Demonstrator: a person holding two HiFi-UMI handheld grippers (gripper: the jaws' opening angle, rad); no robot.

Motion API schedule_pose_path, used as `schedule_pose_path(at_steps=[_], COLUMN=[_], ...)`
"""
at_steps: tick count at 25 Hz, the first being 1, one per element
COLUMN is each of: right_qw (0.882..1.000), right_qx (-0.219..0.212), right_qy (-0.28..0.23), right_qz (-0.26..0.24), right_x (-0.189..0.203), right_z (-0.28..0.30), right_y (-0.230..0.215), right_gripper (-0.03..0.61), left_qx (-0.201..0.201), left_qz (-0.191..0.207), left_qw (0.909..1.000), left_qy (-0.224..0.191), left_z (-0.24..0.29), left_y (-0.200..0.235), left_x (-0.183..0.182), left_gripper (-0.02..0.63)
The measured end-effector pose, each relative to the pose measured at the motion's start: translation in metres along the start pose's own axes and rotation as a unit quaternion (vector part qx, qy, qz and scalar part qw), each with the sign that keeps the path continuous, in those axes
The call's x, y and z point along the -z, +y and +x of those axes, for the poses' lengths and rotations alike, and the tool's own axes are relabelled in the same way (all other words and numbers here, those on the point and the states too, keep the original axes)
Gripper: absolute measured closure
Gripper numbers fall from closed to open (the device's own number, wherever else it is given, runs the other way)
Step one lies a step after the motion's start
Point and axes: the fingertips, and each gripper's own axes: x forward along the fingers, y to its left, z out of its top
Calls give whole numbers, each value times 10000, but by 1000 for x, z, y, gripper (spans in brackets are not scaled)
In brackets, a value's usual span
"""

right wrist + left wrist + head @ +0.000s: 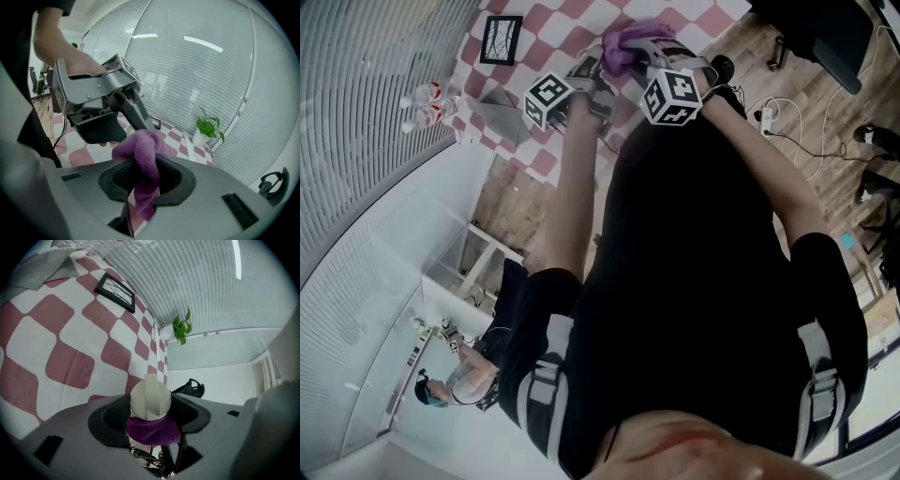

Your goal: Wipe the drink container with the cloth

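Nubbly matt purple cloth (145, 161); smooth cream plastic drink container (150, 397); matt grey plastic left tongs (151, 416)

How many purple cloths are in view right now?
1. The purple cloth is clamped in the right gripper and lies against the drink container held by the left gripper. Others could be hidden behind the person's body.
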Motion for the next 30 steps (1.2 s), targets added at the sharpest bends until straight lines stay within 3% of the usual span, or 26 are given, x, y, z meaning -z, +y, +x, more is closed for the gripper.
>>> schedule_pose_path(at_steps=[5, 10, 23, 30], right_qw=[9985, 9964, 9871, 9897], right_qx=[222, 300, 438, 346], right_qy=[31, 295, 1382, 1290], right_qz=[-506, -737, -671, -517], right_x=[18, 48, 132, 120], right_z=[0, 0, -2, 3], right_y=[8, 11, 0, 6], right_gripper=[474, 474, 474, 474], left_qx=[146, 227, 312, 321], left_qz=[-568, -739, -976, -1034], left_qw=[9983, 9970, 9947, 9940], left_qy=[-44, -99, -99, -127], left_z=[1, 2, 9, 7], left_y=[4, 3, 0, 2], left_x=[-1, -8, -12, -10], left_gripper=[328, 337, 344, 344])
